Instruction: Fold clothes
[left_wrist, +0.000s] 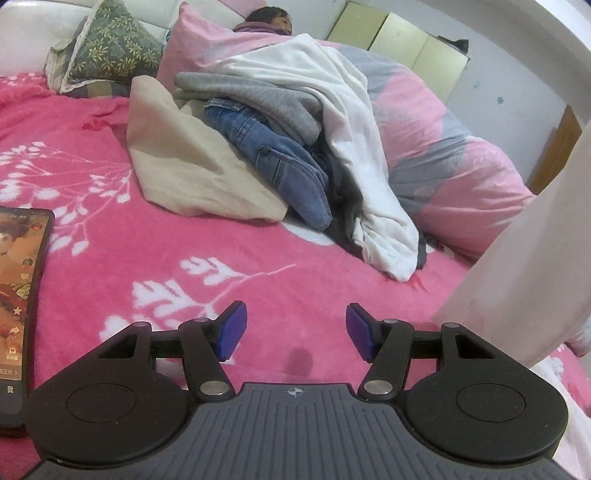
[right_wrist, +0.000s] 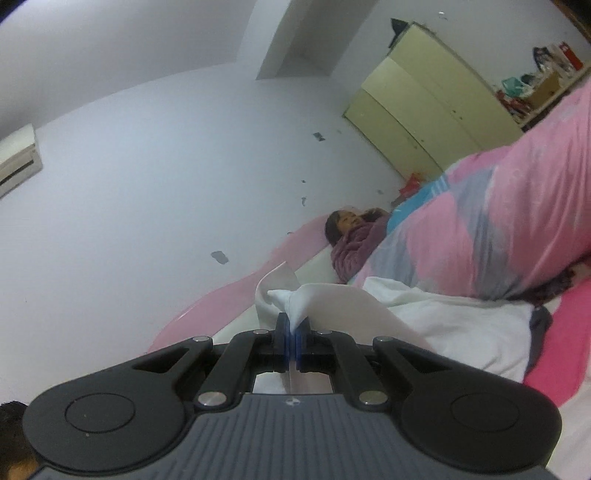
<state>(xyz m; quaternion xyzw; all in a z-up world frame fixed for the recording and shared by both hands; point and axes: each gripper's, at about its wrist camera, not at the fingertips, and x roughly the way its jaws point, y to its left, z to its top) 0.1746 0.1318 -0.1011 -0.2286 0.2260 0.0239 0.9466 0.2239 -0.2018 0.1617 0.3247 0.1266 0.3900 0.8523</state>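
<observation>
Pinching a bunched corner of a white garment (right_wrist: 295, 299), the right gripper (right_wrist: 294, 341) has its blue fingers (right_wrist: 282, 338) clenched tight on the cloth, which rises to a peak above the pads and trails off to the right, down toward the bed. The left gripper (left_wrist: 295, 330) hangs over the pink floral blanket (left_wrist: 147, 266) with its fingers (left_wrist: 232, 328) released and wide apart, nothing between them. In the left wrist view a pale sheet of cloth (left_wrist: 524, 291) hangs down the right edge; it is probably the same lifted garment, though that cannot be told for sure.

Judging by this, folding of the white piece has only begun: it is raised by one corner, not yet spread flat or creased. Farther back, a heap waits: a beige cloth (left_wrist: 177, 162), blue jeans (left_wrist: 273, 158), a grey sweatshirt (left_wrist: 258, 99) and a white cloth (left_wrist: 351, 147) draped over them, all loosely piled and apparently still to do.

Open room lies on the blanket directly ahead of the left gripper. A phone (left_wrist: 22, 314) lies at the left margin, near enough to be caught by a spreading garment. Beyond the heap a pink and grey duvet (left_wrist: 443, 147) bulks up, covering a person (left_wrist: 269, 22) lying at the head of the bed.
</observation>
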